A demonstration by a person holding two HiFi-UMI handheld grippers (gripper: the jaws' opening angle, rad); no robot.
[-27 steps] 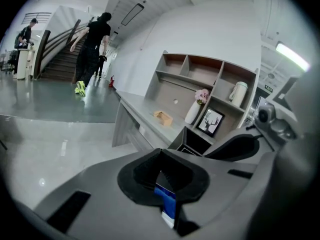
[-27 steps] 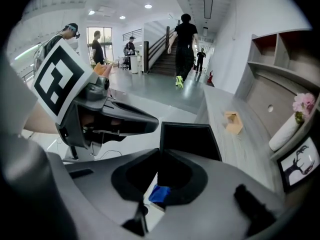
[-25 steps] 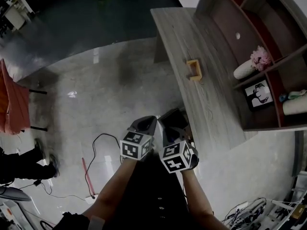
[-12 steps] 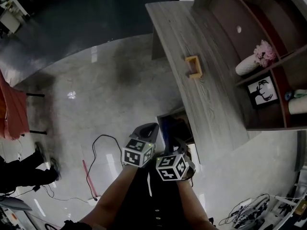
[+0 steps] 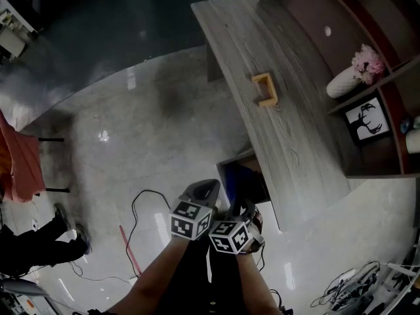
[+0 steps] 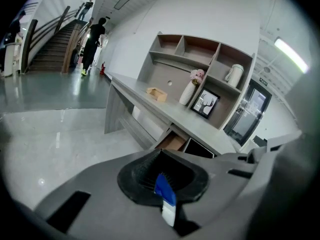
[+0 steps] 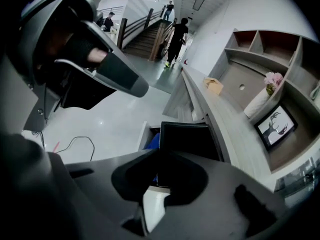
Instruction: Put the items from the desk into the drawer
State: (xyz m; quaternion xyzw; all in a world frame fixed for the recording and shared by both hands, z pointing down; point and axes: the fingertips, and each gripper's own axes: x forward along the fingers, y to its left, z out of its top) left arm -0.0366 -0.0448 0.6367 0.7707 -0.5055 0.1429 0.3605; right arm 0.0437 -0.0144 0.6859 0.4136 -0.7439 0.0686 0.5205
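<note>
Our right gripper (image 7: 162,176) is clenched on a black flat item (image 7: 190,141), which stands just above the open drawer (image 7: 142,134). Our left gripper (image 6: 162,179), closed and empty, is just beside this drawer.

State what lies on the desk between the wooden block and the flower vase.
Nothing: that stretch of desk between the wooden block and the flower vase is bare, as the head view shows.

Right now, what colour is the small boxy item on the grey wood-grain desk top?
Light tan-orange; the small boxy item shows best in the head view.
</note>
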